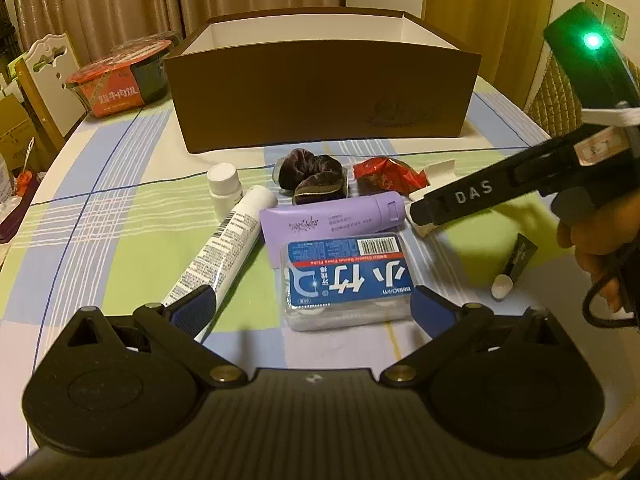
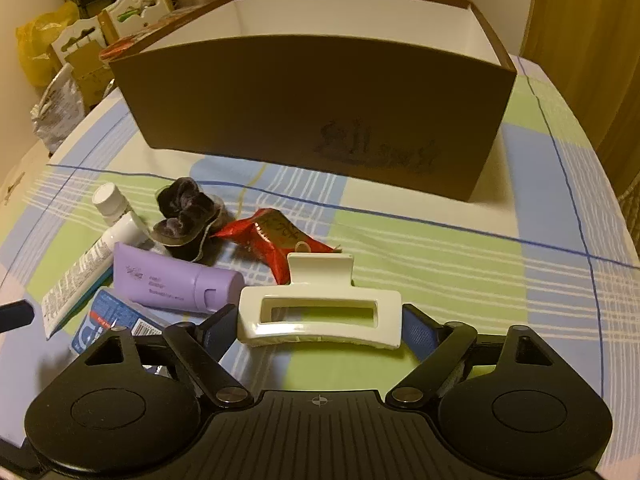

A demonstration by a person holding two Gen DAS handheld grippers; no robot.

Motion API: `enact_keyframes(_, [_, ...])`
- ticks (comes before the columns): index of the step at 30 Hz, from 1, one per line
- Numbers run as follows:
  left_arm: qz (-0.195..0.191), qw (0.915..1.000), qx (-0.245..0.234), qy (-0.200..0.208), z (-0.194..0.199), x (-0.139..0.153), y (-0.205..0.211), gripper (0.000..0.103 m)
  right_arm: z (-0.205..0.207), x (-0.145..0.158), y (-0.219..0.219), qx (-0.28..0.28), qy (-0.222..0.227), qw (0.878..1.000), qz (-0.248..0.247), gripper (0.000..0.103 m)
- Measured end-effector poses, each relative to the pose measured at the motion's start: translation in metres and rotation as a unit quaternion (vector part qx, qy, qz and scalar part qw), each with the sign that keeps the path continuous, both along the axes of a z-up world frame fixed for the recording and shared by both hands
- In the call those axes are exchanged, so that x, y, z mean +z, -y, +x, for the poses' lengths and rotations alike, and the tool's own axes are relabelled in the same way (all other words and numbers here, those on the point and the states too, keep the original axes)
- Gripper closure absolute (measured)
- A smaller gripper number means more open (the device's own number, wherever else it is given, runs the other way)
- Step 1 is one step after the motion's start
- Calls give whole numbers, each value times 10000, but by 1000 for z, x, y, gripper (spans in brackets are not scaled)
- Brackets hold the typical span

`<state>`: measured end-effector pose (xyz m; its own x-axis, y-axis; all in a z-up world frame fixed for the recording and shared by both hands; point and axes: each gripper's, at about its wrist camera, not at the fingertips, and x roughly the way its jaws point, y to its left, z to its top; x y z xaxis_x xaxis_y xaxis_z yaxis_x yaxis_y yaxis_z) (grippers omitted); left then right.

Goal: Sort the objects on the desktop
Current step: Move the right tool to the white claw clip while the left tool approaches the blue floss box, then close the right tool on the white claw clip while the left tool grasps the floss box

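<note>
While our right gripper clasps the white hair clip by its ends, the brown box waits behind the clutter.

Our left gripper hangs spread wide around the blue floss-pick case, touching neither side, the white tube beside one finger. We judge the clip's glossy ends could slip from the pads, or snag the red wrapper and purple tube nearby. Only the left view shows the small black sachet off to the side; only the right shows the grip on the clip.
</note>
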<state>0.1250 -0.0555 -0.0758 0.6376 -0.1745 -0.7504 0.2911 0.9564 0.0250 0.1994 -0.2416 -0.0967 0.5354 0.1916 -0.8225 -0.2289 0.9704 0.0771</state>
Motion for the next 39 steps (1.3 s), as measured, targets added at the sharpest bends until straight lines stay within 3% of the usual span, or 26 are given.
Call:
enact_keyframes(16, [217,9997,10,-124,18,-21,35,2,-6,27,30,-262,257,9993,-31,18])
enact_keyframes(26, [240,9992,115,-296,26,-27,35,18,-9,28,34,-245,282,9993,-54,18])
enact_keyframes(32, [44,9993,-60,-369,22,-22,29,19,-11,31,30,-236,323,9992,-49,18])
enact_keyframes(39, [59,9998,-152,-117,11,2,14,19,-20,42,20,-266,461,9986,1,18])
